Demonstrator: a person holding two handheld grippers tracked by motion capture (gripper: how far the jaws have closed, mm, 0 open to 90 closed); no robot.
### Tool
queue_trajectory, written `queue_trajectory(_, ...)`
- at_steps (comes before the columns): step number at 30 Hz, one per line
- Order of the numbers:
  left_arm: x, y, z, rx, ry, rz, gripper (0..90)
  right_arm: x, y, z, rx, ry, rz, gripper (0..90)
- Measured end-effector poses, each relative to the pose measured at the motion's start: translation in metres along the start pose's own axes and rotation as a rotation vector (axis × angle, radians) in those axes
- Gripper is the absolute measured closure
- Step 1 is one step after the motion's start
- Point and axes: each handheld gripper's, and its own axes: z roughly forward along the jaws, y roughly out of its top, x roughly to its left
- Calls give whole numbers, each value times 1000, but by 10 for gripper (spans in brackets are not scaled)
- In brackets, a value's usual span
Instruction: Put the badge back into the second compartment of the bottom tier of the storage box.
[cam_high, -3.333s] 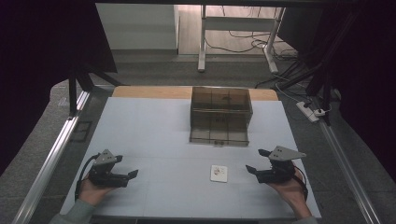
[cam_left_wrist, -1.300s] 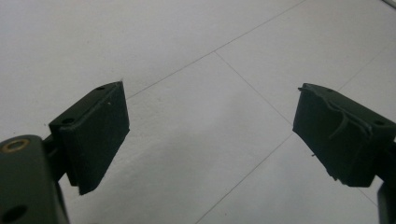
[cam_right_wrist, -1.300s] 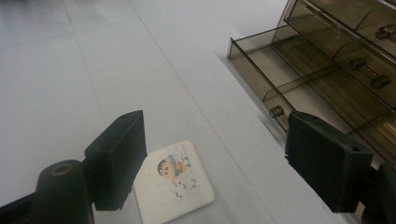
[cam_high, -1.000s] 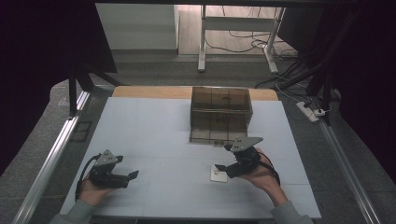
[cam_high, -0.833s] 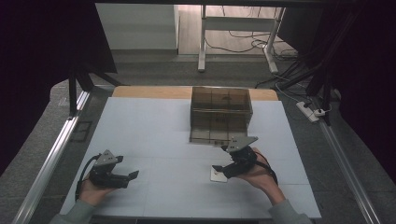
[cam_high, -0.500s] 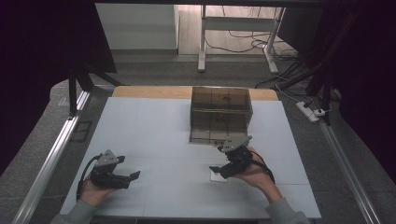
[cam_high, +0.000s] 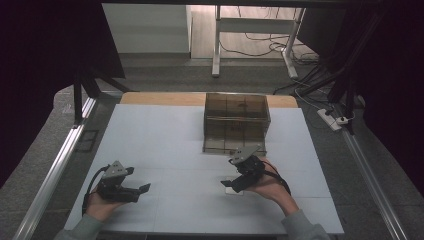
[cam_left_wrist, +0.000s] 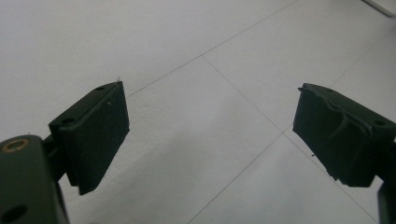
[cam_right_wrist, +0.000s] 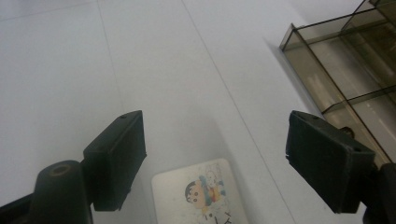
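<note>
In the high view, most of the small white card (cam_high: 231, 190) is covered by the right gripper (cam_high: 235, 183), just before the smoked plastic organizer (cam_high: 236, 121). In the right gripper view, the card's lower part is cut off by the bottom edge, and the organizer by the right edge. The cartoon print is slightly blurred.

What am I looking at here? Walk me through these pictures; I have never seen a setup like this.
A person at a white table holds a hand tool with two black jaws in each hand. The high view looks down from above: left gripper, right gripper. The other two pictures come from cameras riding on the tools. On the table lie a small white card with a cartoon figure and a clear brown compartment box. Both tools' jaws stand open, holding nothing; the right gripper's straddle the card.
</note>
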Motion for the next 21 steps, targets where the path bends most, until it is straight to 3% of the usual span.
queue_trajectory(13,1,-1,0,1,-1,-6,104,-1,-3,9,74,45,-13,196)
queue_trajectory(21,2,-2,-1,0,-3,-8,104,1,-9,18,157,70,-32,196)
